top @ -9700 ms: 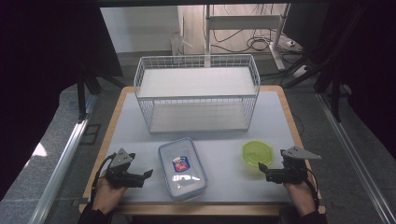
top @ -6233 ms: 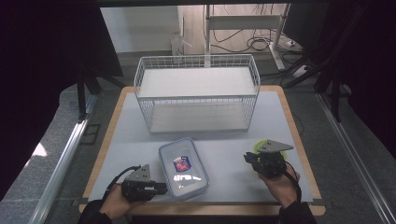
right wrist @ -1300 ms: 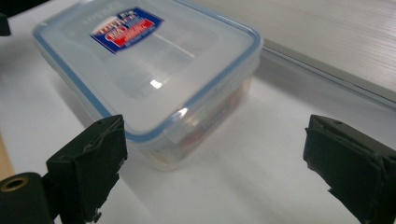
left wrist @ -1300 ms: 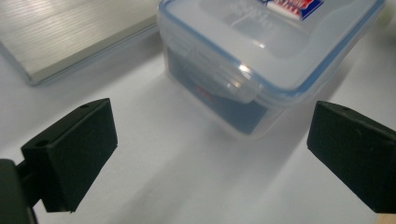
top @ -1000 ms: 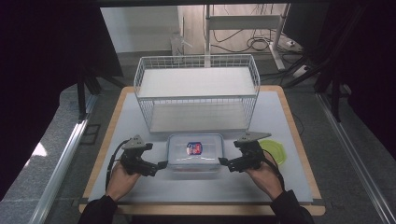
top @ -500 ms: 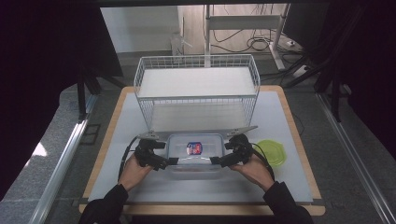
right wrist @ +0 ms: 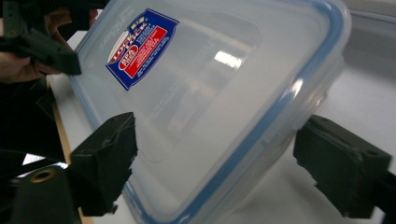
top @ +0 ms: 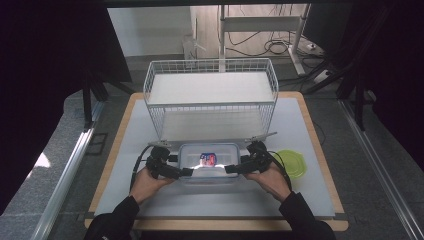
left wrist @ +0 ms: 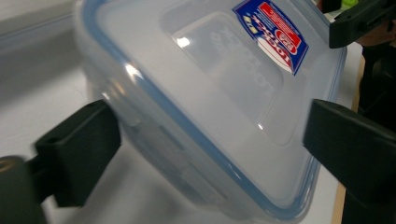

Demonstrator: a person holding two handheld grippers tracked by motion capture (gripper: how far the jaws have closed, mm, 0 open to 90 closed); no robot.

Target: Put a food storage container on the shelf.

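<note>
A clear plastic container [top: 209, 161] with a blue-rimmed lid and a red and blue label lies crosswise on the white mat, just in front of the wire basket. My left gripper [top: 187, 171] is at its left end and my right gripper [top: 229, 169] at its right end. In the left gripper view, the container [left wrist: 210, 93] sits between the black jaws of my left gripper [left wrist: 215, 149], which have just been closing onto its walls. In the right gripper view, my right gripper [right wrist: 222, 168] has also been closing, with the container [right wrist: 210, 84] between its jaws.
A white wire basket [top: 210, 100] stands behind the container at mid table. A round green lid [top: 291, 164] lies on the mat right of my right hand. The wooden table edge runs along the front.
Both hands have come inward from the sides to the container's two ends, and each pair of jaws now has an end of it between them. The container has not shifted.
</note>
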